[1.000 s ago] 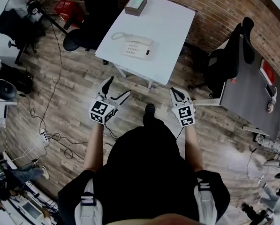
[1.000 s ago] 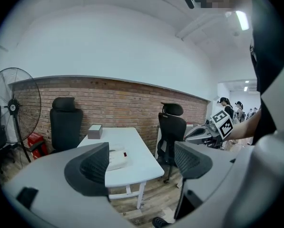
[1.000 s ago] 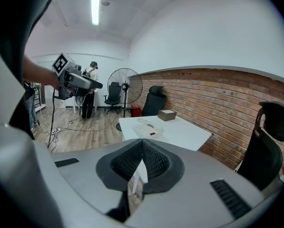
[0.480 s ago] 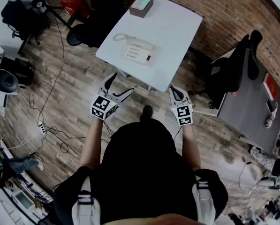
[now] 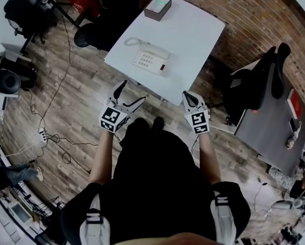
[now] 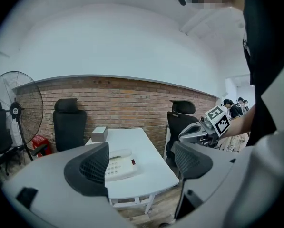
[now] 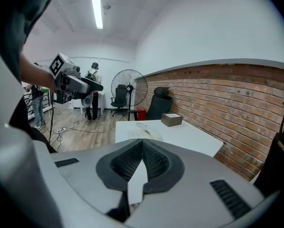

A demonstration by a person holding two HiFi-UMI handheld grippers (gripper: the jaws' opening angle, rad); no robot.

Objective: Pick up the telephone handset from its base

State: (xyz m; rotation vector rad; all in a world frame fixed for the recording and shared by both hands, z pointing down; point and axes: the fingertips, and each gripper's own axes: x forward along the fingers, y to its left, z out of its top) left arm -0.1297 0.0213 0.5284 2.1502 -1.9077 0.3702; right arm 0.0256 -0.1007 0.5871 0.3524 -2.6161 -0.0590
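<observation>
- Approach was the step in hand: both grippers hung over the floor [image 5: 75, 98], short of the counter's near edge and well apart from the telephone.
- Handset [image 5: 148, 47] lay in its cradle along the far side of the base [image 5: 150, 64], toward the near left corner of the white counter [image 5: 195, 32].
- Left gripper [image 6: 141, 163] had its fingers spread wide with nothing between them; the telephone showed through the gap, far off.
- Right gripper [image 7: 142, 148] had its fingers pressed together, empty.
- Next move, as I judged it, called for a step forward and a reach with the open left gripper. The fingers would need to line up across the handset's narrow middle, close, and lift straight up clear of the cradle.
- Counter otherwise carried only a small box [image 5: 158, 6] at its far corner.
- Room had a brick wall [image 5: 254, 14], cables [image 5: 60, 75] trailing over the wood floor, a black chair [image 5: 109, 14] behind the counter, a standing fan [image 6: 13, 109] and a grey desk [image 5: 267, 121] off to the right.
</observation>
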